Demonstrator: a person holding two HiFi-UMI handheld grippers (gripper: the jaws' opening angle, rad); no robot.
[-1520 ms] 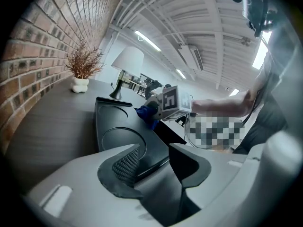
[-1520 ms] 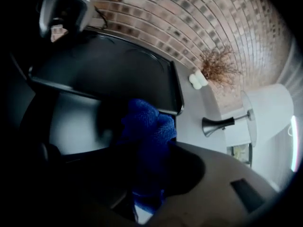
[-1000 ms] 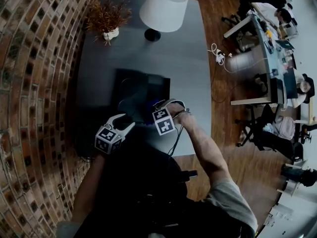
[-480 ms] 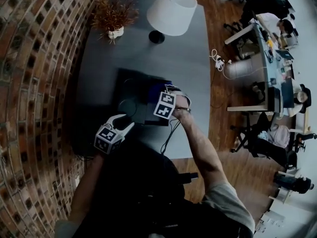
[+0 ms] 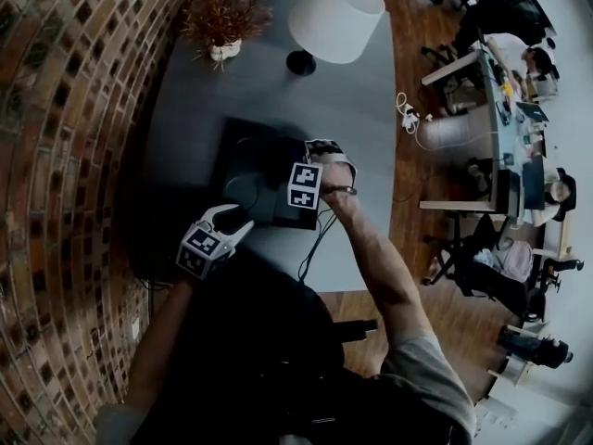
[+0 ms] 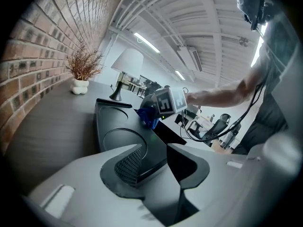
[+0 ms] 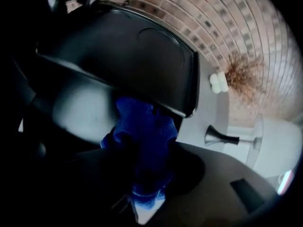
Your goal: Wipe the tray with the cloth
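A black tray [image 5: 246, 151] lies flat on the dark table [image 5: 357, 109], moulded hollows facing up, between a person's two hand-held tools. The left claw [image 6: 156, 167] is clamped on the tray's near rim, pinning it down. The right claw [image 7: 142, 160] is clenched on a bunched blue cloth [image 7: 142, 131], angled steeply down at the tray's right-hand edge. Whether the fabric actually touches the rim cannot be told. The tray looks stiff, light and smooth-bottomed, so it would likely skid under a wiping stroke. The thin raised rim seems the sensible place to grip it, and the corner nearest the body leaves the surface free. The cloth is soft and limp and will fold rather than push. It is best taken as a wad, with a cushion of fabric left beyond the claw tips so that plastic never scrapes plastic. From the left claw the tray's long axis appears to run away toward the lamp [image 5: 335, 17] and the dried plant [image 5: 222, 21] by the brick wall [image 5: 65, 156], though the wide lens makes its proportions uncertain. The cloth hangs along the claw's own line, its loose end pointing down.
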